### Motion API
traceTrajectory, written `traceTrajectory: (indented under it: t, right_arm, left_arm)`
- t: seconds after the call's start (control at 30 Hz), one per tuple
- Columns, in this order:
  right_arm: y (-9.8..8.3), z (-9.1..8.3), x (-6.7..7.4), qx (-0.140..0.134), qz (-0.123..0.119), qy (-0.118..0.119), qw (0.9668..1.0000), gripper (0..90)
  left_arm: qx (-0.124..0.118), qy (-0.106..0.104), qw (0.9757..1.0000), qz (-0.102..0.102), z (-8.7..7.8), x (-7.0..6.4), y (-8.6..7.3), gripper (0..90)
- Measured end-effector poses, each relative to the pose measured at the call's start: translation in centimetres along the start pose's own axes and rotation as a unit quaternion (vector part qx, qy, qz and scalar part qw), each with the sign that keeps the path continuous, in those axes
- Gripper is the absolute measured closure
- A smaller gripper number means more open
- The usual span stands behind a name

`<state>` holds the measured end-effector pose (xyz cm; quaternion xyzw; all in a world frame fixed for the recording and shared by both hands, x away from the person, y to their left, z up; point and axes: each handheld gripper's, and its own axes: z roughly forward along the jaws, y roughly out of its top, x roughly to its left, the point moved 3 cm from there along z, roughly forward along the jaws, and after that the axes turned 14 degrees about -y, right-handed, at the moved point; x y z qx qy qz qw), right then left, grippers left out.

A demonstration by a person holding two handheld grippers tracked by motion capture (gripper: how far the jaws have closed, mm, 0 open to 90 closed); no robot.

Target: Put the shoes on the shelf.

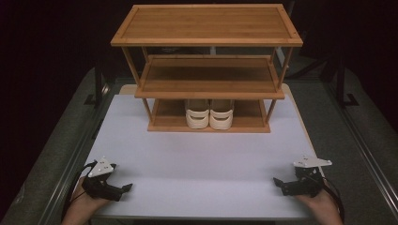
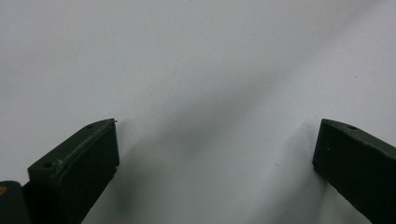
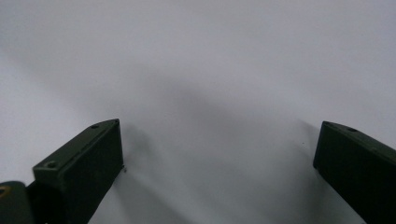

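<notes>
A three-tier bamboo shoe rack (image 1: 206, 40) stands at the far middle of the white table (image 1: 202, 159). On its bottom shelf sits a pair of cream slippers (image 1: 209, 114), toes toward me. My left gripper (image 1: 126, 190) rests at the near left of the table, held by a hand, pointing right. In the left gripper view my left gripper (image 2: 215, 140) is open over bare white surface, nothing between its jaws. My right gripper (image 1: 277, 183) lies at the near right, pointing left. In the right gripper view my right gripper (image 3: 217, 144) is open too, with nothing held.
The rack's top and middle shelves (image 1: 209, 75) carry nothing. Grey floor flanks the table, with dark stand legs (image 1: 96, 91) at the far left and far right (image 1: 345, 91). A metal rail (image 1: 371, 159) runs along the right side.
</notes>
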<state>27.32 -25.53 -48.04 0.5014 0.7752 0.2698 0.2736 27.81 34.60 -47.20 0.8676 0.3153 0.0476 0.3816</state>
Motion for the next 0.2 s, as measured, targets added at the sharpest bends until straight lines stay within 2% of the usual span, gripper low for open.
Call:
traceTrajectory:
  t: [0.2]
  right_arm:
    - [-0.01, 0.0, 0.0, -0.001, 0.0, 0.0, 1.0, 1.1]
  left_arm:
    - [0.0, 0.0, 1.0, -0.001, 0.04, 0.0, 0.01, 0.0]
